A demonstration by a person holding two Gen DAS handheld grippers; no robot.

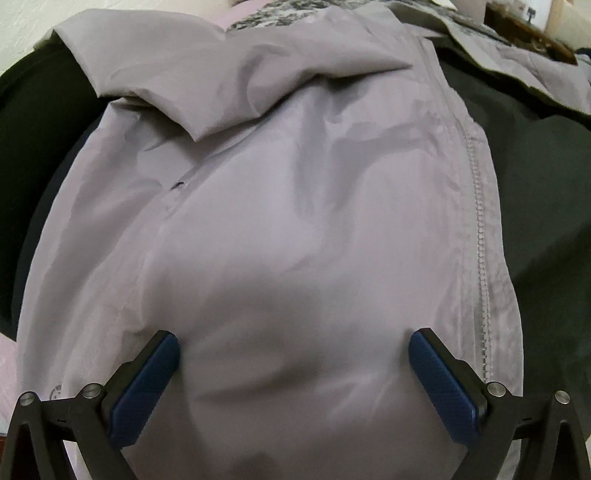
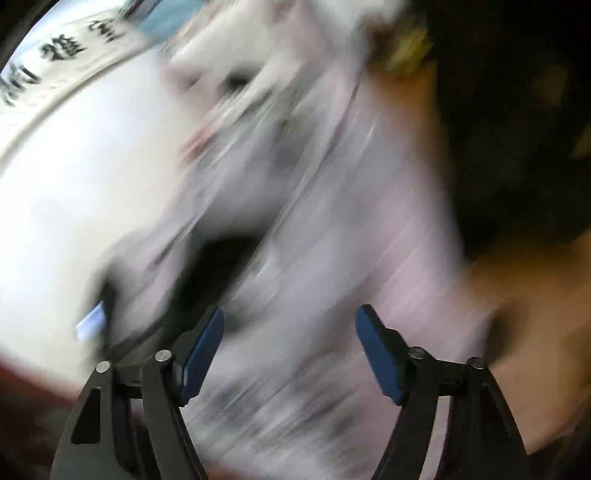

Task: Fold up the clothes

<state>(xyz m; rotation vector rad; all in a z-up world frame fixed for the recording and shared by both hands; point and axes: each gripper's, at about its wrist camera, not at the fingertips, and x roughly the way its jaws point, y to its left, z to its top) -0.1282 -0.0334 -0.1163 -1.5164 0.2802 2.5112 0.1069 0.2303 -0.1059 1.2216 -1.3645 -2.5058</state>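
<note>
A pale lilac-grey jacket (image 1: 295, 203) lies spread out and fills most of the left wrist view. Its zipper (image 1: 480, 258) runs down the right side, and a flap of it is folded over at the top (image 1: 221, 74). My left gripper (image 1: 293, 336) points down at the jacket's middle, open wide, blue pads (image 1: 147, 384) apart over the cloth and nothing pinched. The right wrist view is badly smeared. In it my right gripper (image 2: 291, 310) stands open over pale lilac fabric (image 2: 332, 221), with nothing gripped between its pads.
Dark garments lie under the jacket at the right (image 1: 535, 184) and left (image 1: 37, 147). A grey patterned cloth (image 1: 280, 18) shows at the top. In the right wrist view a white surface with black characters (image 2: 55, 48) is at upper left, and a brown surface (image 2: 517, 295) at right.
</note>
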